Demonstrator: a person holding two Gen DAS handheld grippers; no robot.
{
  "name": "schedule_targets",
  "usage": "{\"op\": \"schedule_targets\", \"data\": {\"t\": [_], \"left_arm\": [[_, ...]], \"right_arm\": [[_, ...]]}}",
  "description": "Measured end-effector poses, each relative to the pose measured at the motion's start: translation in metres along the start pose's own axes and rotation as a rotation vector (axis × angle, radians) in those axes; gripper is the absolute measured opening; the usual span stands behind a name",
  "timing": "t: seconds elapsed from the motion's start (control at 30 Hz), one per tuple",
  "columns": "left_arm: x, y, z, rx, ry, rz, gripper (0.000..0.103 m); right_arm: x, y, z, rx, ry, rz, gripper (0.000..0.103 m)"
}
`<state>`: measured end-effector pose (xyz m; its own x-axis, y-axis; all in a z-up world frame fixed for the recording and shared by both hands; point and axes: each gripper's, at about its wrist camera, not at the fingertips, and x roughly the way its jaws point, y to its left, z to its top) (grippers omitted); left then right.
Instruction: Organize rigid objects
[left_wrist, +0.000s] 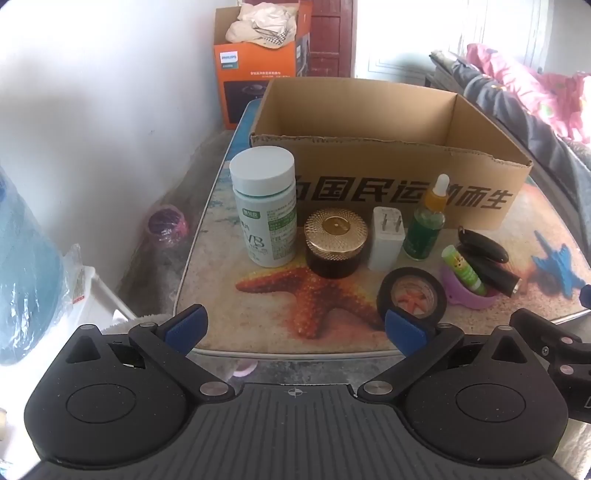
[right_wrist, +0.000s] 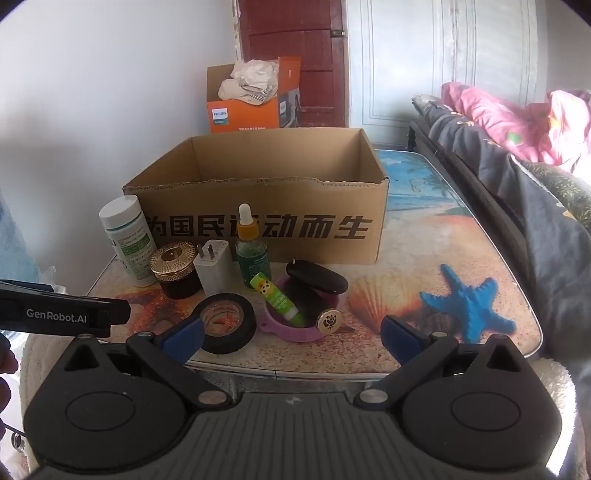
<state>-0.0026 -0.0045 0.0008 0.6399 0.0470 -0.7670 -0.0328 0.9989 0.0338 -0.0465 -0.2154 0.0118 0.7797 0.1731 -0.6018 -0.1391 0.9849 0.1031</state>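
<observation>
Both claws hover at the near edge of the table (left_wrist: 546, 221); the left claw (left_wrist: 295, 328) gapes wide with nothing in it; the right claw (right_wrist: 291, 338) is spread just as wide and bare; lined up before the cardboard box (right_wrist: 258, 206) stand a white-capped bottle (left_wrist: 264, 206), a gold-lidded jar (left_wrist: 335, 242), a white charger (left_wrist: 386, 238) and a green dropper bottle (left_wrist: 424, 221); nearer lies a black tape roll (right_wrist: 226, 322), just beside a purple dish (right_wrist: 291, 328) holding a green tube (right_wrist: 277, 298) and a black case (right_wrist: 317, 277)
</observation>
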Motion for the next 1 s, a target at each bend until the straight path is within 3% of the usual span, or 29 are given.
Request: {"op": "schedule_targets", "data": {"t": [1.0], "left_arm": [[0.0009, -0.0011, -0.0015, 0.004, 0.013, 0.008, 0.103]], "right_arm": [[-0.0001, 0.0016, 0.0011, 0.012, 0.002, 0.008, 0.103]]}}
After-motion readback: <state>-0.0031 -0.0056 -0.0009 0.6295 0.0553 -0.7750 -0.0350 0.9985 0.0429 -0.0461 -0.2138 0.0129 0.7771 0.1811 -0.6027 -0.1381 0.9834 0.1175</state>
